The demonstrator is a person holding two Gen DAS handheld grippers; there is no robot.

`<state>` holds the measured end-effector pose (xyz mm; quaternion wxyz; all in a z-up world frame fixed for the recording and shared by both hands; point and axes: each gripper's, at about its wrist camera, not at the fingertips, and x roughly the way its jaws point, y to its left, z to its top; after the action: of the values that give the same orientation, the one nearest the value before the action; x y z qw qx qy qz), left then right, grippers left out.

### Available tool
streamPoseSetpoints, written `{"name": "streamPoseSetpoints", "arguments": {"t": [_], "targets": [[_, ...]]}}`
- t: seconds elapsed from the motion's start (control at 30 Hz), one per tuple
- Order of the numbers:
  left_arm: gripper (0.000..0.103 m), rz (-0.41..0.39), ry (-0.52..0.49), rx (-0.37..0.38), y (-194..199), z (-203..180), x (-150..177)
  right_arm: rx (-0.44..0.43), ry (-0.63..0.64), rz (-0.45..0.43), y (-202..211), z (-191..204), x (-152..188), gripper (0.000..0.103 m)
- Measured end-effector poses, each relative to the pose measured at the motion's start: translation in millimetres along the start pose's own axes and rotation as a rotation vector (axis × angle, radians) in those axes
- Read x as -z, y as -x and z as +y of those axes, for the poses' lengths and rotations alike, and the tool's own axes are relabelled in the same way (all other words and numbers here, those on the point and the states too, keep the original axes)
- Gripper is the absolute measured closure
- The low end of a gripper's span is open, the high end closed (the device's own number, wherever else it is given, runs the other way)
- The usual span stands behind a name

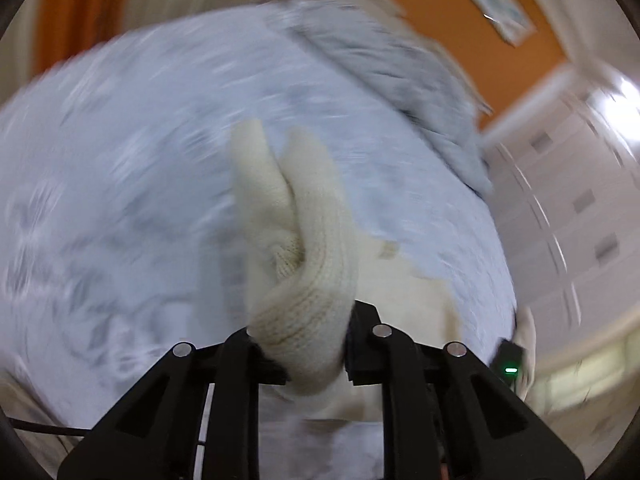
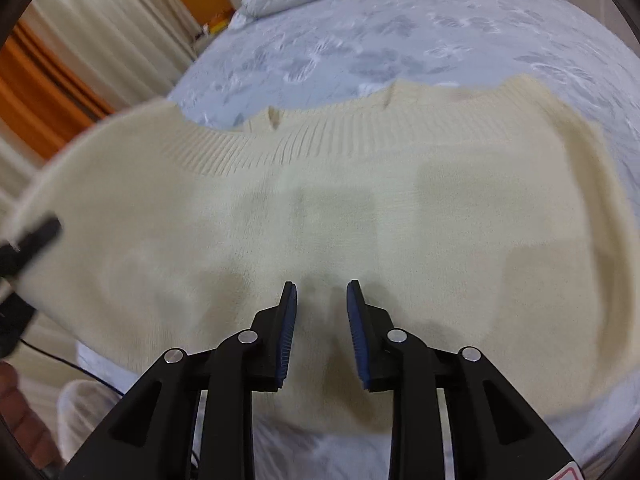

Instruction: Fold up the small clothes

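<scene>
The left gripper (image 1: 308,344) pinched a sleeve (image 1: 304,240) of the cream sweater (image 2: 320,216) (lifted, low centre); the right gripper (image 2: 322,300) hung open, empty. Folding looked barely begun.

Cream sweater (image 2: 320,208) spread on floral bedsheet (image 2: 360,44), right gripper (image 2: 322,300) parted just above it
</scene>
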<state>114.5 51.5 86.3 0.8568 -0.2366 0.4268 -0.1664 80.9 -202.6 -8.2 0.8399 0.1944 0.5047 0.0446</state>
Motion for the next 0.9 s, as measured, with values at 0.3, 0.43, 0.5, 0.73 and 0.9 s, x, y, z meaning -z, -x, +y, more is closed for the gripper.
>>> {"name": "streamPoseSetpoints", "arguments": {"t": [0.3,0.43,0.5,0.73,0.9], "targets": [[0.085,0.195,-0.338,0.132,-63.4,-170.4,64.3,-0.007,-0.157,-0.19,121.7,-100.3,12.0,0.062],[0.073,0.376,-0.294,0.043,-126.6,-161.7,122.9,0.043,-0.234,-0.201,135.1,-146.8,27.0,0.056],[0.061,0.351,-0.258,0.055,-121.6,-154.0,131.0,-0.002,-0.301,-0.184,131.7,-162.3,35.4,0.056],[0.009,0.229,-0.381,0.015,-55.2,-118.7,134.0,-0.199,-0.287,-0.137,114.8,-140.6,14.0,0.032],[0.009,0.267,-0.315,-0.114,-62.6,-63.0,133.8,-0.178,-0.246,-0.042,76.7,-112.1,-8.7,0.028]]}}
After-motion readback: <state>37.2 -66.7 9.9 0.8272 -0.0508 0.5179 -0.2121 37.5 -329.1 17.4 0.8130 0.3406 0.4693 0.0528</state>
